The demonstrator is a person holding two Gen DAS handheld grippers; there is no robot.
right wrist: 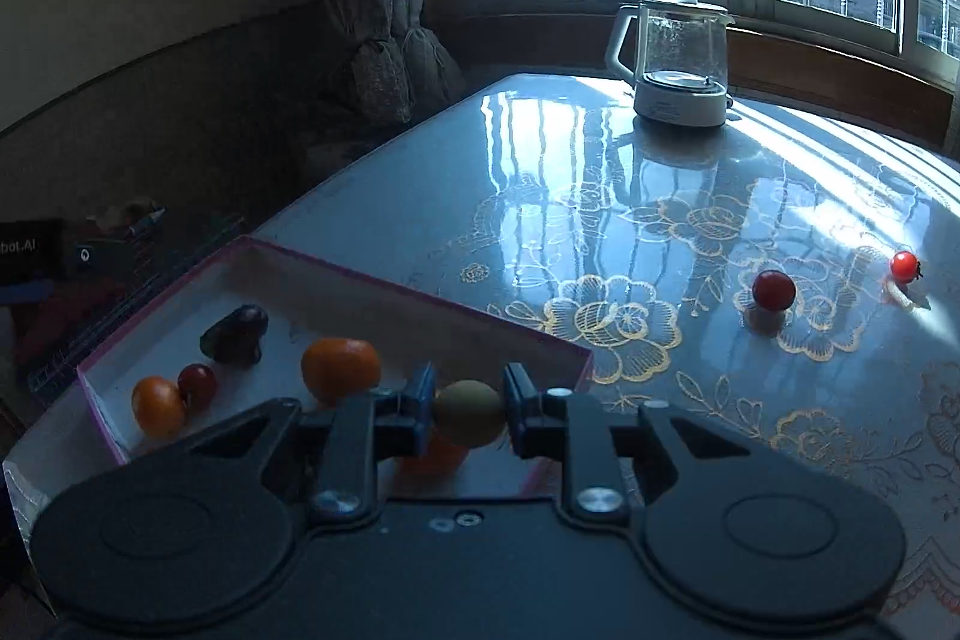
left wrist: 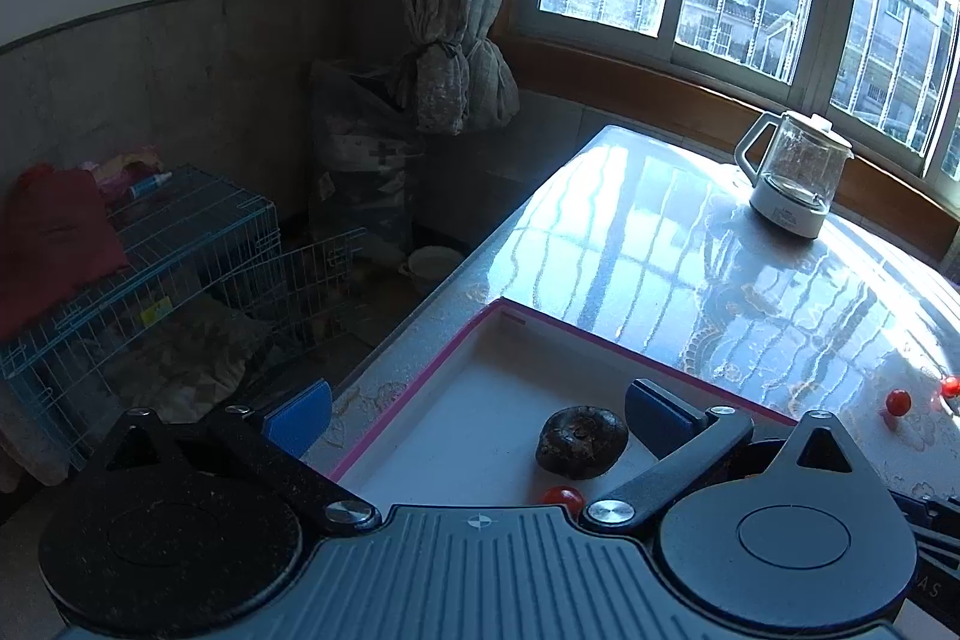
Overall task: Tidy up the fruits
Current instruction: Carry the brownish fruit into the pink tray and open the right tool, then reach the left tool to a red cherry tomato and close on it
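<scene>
Left wrist view: wire cage (left wrist: pixel 150 274) on floor at far left, small bowl (left wrist: pixel 435 263) beyond it. Left tool (left wrist: pixel 477 409) spread wide, nothing between the blue pads, hovering over the near left corner of a pink-rimmed white tray (left wrist: pixel 420 376) on the bench (left wrist: pixel 690 250). One dark wrinkled fruit (left wrist: pixel 582 441) lying in tray, long axis roughly left-right; one cherry tomato (left wrist: pixel 563 496) just below it, partly hidden by tool body. Glass kettle (left wrist: pixel 792 172) at far bench edge. Two red tomatoes on bench at right.

Right wrist view, tray contents left to right: one small orange fruit (right wrist: pixel 157 405), touching one dark red tomato (right wrist: pixel 198 385); dark fruit behind, long axis tilted up to the right; one mandarin (right wrist: pixel 341 369). Right tool (right wrist: pixel 469 403) pinching one yellowish-green round fruit (right wrist: pixel 469 412) over the tray's near right part; another orange fruit below it, mostly hidden. Out on bench, well apart from tray: two tomatoes, darker (right wrist: pixel 774 290) and brighter (right wrist: pixel 903 267), stem of the latter pointing right.
</scene>
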